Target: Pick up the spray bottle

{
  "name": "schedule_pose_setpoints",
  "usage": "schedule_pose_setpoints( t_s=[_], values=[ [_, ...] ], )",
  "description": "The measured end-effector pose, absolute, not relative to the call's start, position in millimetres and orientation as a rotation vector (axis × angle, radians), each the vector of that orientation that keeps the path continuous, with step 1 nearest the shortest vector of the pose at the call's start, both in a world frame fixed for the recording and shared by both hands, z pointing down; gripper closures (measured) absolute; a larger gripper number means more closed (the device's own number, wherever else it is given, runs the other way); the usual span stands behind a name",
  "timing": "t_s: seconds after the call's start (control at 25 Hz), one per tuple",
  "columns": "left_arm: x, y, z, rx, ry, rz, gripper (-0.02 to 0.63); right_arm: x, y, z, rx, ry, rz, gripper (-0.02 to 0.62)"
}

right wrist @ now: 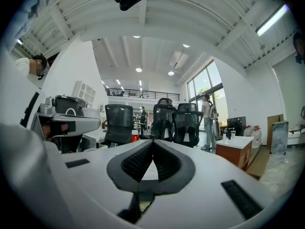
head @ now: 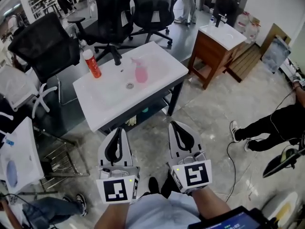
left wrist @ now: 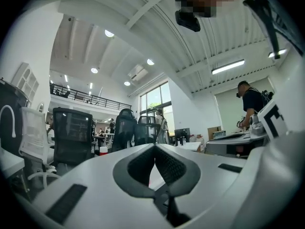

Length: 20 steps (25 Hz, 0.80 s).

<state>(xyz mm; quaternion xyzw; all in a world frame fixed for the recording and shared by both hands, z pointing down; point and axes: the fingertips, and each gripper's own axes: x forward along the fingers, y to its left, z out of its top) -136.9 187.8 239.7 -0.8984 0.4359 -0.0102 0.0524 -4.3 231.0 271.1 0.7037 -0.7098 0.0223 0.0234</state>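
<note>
Approach | left claw (head: 117,130) and right claw (head: 175,125) both closed tight, holding nothing, level, short of the sink (head: 97,109) | pink spray bottle (head: 141,72) sits in the basin near the drain (head: 129,85), red bottle (head: 91,63) well apart | probably best: open one claw first, grip the bottle's body, avoid the tap (head: 115,55).

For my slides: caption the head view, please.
Left gripper and right gripper, both shut, short of a white sink with a pink spray bottle in it.

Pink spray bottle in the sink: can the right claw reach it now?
Likely yes: nothing stands between the right claw and the spray bottle, though the claw is shut and short of the sink.
</note>
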Motion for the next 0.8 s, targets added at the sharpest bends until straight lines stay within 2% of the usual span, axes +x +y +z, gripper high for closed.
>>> schedule_pose_setpoints(
  t_s=[0.52,0.8],
  values=[
    [-54.5,89.2,286.7,-2.734,1.364,-0.2,0.591,78.3,125.3,311.5,2.167,-2.243,0.196,0.58],
    [-1.1,29.7,287.1,-2.682,1.441,-0.239,0.591,129.0,50.4,307.5,2.1,-2.34,0.159,0.58]
  ],
)
